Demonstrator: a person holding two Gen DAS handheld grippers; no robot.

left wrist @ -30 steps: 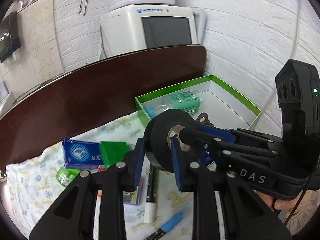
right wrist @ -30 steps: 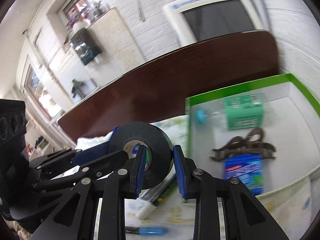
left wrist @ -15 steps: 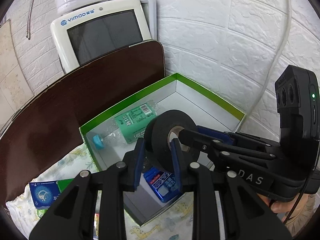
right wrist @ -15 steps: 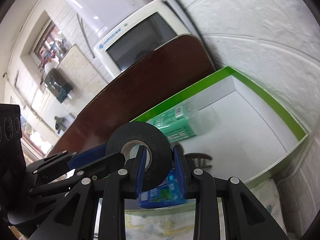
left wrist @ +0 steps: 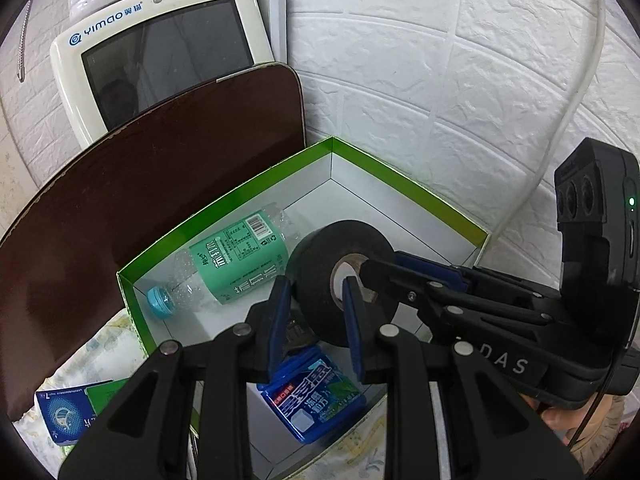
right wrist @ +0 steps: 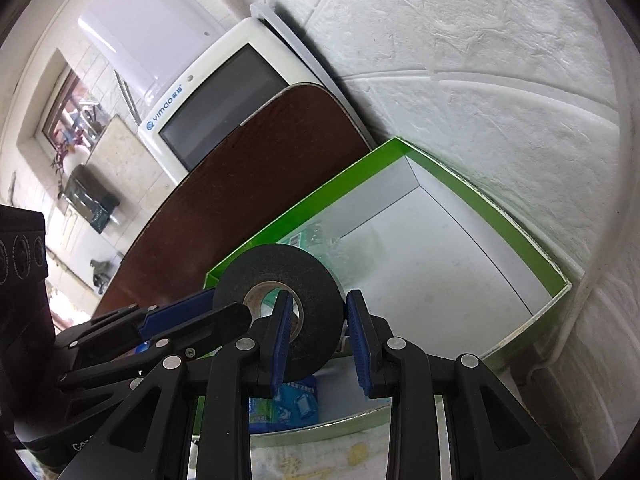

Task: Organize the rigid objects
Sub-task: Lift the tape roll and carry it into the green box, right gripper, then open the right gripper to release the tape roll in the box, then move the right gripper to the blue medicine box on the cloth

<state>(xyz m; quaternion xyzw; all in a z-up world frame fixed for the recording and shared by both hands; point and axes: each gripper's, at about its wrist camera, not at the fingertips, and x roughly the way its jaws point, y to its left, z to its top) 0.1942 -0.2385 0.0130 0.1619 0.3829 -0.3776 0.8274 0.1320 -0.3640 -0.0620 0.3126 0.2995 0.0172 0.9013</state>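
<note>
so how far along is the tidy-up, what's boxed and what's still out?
Done: the bottle and a blue packet lie inside the green box. In hand: the black tape roll, gripped through its core by both the left gripper and the right gripper, held over the box. Left: release the roll into the box, then fetch the blue card pack on the cloth outside it.

A tape roll (left wrist: 320, 280) hangs over an open box (left wrist: 404, 178), gripped at once by the left gripper (left wrist: 312, 312) from six o'clock and the right gripper (left wrist: 368, 276) from three o'clock. In the box, a bottle (left wrist: 232, 258) lies at nine o'clock, a packet (left wrist: 316, 398) at six. A board (left wrist: 160, 184) leans behind, a monitor (left wrist: 160, 48) beyond.
</note>
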